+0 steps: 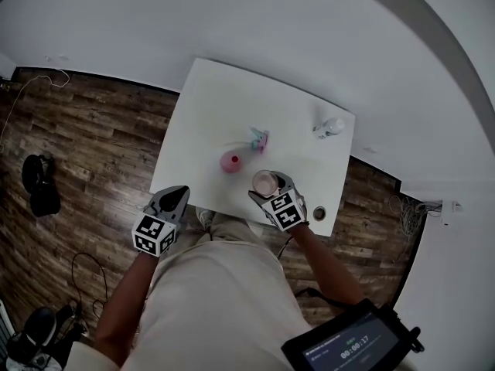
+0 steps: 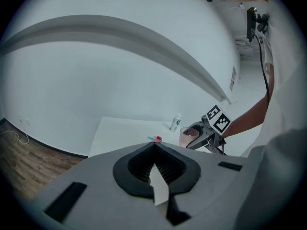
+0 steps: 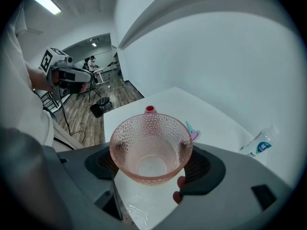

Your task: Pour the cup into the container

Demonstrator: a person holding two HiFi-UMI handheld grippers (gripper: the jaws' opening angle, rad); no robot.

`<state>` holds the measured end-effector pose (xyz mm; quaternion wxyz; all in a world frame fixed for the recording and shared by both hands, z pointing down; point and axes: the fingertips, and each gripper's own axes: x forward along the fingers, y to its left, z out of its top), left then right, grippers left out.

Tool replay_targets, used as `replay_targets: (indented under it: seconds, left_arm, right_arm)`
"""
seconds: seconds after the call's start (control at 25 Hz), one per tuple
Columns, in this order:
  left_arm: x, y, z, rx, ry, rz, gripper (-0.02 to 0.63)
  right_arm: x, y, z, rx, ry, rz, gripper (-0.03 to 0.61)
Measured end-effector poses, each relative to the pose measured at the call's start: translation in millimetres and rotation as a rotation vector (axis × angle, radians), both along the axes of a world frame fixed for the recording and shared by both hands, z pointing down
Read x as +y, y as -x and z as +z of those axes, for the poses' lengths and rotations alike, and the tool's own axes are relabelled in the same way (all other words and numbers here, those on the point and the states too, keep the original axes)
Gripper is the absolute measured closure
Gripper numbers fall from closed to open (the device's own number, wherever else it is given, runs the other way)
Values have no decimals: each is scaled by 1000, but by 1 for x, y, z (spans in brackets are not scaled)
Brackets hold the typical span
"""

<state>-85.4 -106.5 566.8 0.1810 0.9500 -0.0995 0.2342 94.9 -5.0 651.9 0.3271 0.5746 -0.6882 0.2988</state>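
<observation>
A pink dimpled glass cup [image 3: 151, 145] sits upright between the jaws of the right gripper [image 1: 269, 185], which are clamped on its sides. It is held above the near edge of the white table [image 1: 224, 99], a little right of the middle. Whether it holds any liquid cannot be told.

A round pink container [image 1: 231, 161] stands on the table just beyond and to the left of the cup, near the table's centre and apart from the cup. In the right gripper view only its small red mouth shows past the cup's rim.

The left gripper [image 1: 176, 192] hangs off the near left corner, above the floor, with its jaws closed together on nothing.

A small pink and teal object [image 1: 259, 138] lies just past the container. A bottle [image 1: 329, 127] lies on its side near the far right corner. A small round thing [image 1: 319, 212] sits by the near right corner.

The main risk looks like a missed pour, because the container's mouth seems narrow against the cup's wide rim, so liquid could run onto the table. The cup tapers and its wall is smooth glass, so it might slide in the jaws once tilted. Nothing steadies the container, so a nudge from the cup could tip it.
</observation>
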Motion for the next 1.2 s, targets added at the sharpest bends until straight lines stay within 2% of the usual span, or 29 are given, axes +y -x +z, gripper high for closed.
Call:
replay_targets:
  seconds: [0.6,1.2]
  left_arm:
    - [-2,-28,-6,-11,19,-61,603]
    - [-6,-29,-4,-3,27,-85,603]
  right_arm:
    - [-10,1,-24,-3,105,-105,198]
    - [-28,19,-20,-23,228,-183,198]
